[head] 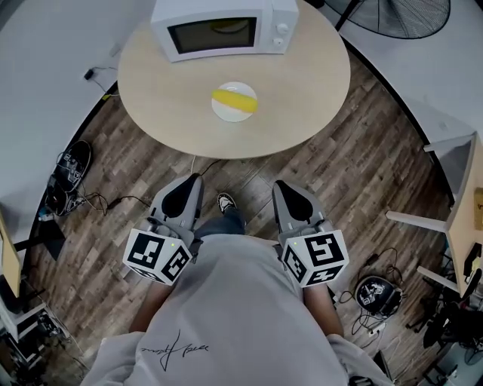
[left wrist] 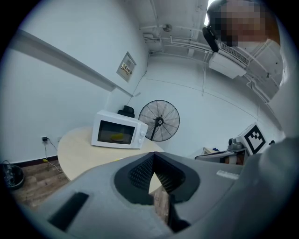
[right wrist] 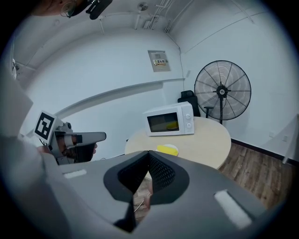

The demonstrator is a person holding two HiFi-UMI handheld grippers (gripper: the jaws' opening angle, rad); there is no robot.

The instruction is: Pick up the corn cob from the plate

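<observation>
**Hidden or cut off.** The person's hands lie out of sight beneath the grippers, and of the body only a grey shirt (head: 226, 317) and one shoe tip (head: 225, 202) show. In the left gripper view, that gripper's own housing blocks the plate and the corn cob. The top edge of the head view crops the microwave oven (head: 226, 11) and the pedestal fan (head: 407, 15). A yellow object (right wrist: 172, 125) behind the microwave door is too small to identify.

**Pose.** The left gripper (head: 192, 182) and the right gripper (head: 283, 188) are held side by side close to the body. Both are above the floor and short of the table edge, pointing toward the table with a slight downward tilt. The jaws of the left gripper meet at their tips with nothing between them. The jaws of the right gripper are likewise closed and empty.

**Task object.** The corn cob (head: 234, 97) lies across a white plate (head: 225, 113) near the middle of the round table (head: 302, 75). It sits just in front of the microwave oven and well apart from both grippers.

**Surface and room.** From left to right:
- A dark shoe (head: 75, 162) and loose cables (head: 113, 202) lie by the white wall.
- The wood-plank floor (head: 362, 173) surrounds the pale wooden table.
- A dark rounded object (head: 377, 294) rests on the floor at the right, and what it is cannot be told.
- The fan stands behind the table, to the right of the microwave oven.
</observation>
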